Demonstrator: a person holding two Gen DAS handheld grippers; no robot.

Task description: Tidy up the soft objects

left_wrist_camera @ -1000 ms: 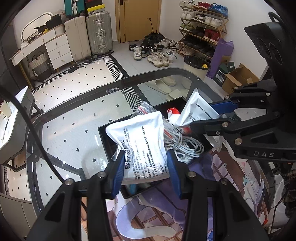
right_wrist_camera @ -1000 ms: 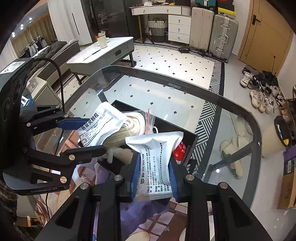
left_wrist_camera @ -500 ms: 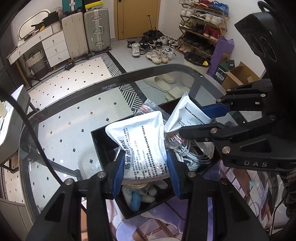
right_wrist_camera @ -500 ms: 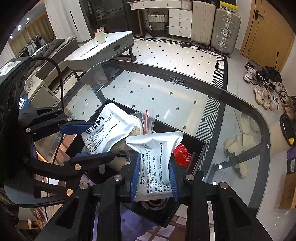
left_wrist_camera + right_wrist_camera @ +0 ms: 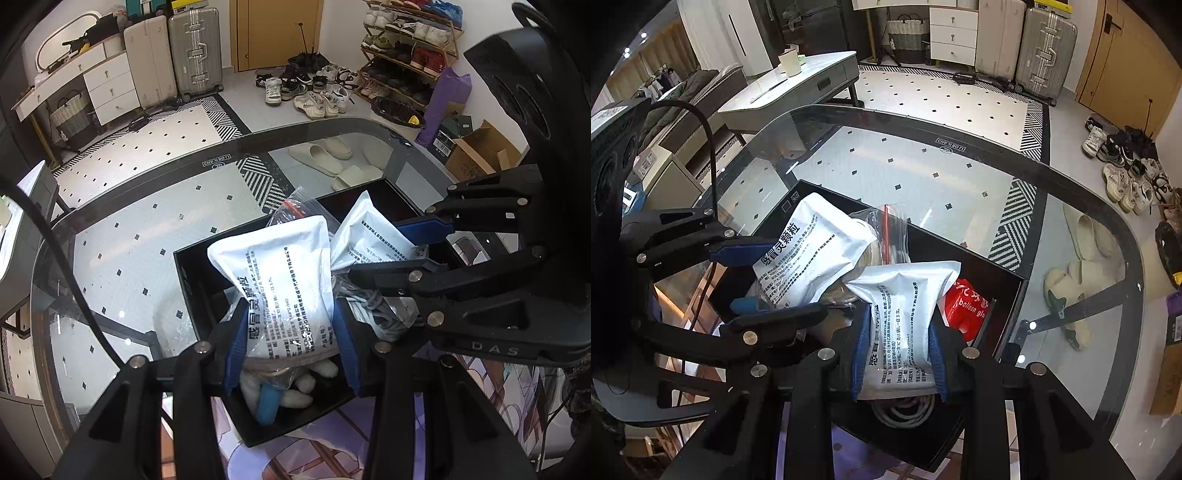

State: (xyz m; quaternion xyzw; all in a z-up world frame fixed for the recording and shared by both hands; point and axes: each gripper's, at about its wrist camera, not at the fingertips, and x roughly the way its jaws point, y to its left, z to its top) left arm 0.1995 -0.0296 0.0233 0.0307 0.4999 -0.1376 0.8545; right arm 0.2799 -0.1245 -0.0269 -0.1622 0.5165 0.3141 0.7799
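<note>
My left gripper (image 5: pixel 290 343) is shut on a white printed pouch (image 5: pixel 280 280) and holds it over the black tray (image 5: pixel 184 266) on the glass table. My right gripper (image 5: pixel 899 356) is shut on a second white pouch (image 5: pixel 901 306), also over the tray (image 5: pixel 1008 273). Each gripper shows in the other's view, the right gripper (image 5: pixel 410 247) and the left gripper (image 5: pixel 746 277). In the tray lie a coiled grey cable (image 5: pixel 901 411), a clear zip bag (image 5: pixel 886 236), a red packet (image 5: pixel 967 306) and white and blue soft pieces (image 5: pixel 280 395).
The glass table's curved edge (image 5: pixel 960 136) runs beyond the tray. A printed mat (image 5: pixel 295 454) lies under the tray's near side. Below and around are slippers (image 5: pixel 325 155), shoes, suitcases (image 5: pixel 192 48) and a low white table (image 5: pixel 790 88).
Both grippers have moved forward with their pouches, from the tray's near edge to over its middle. Both stay shut on the pouches.
</note>
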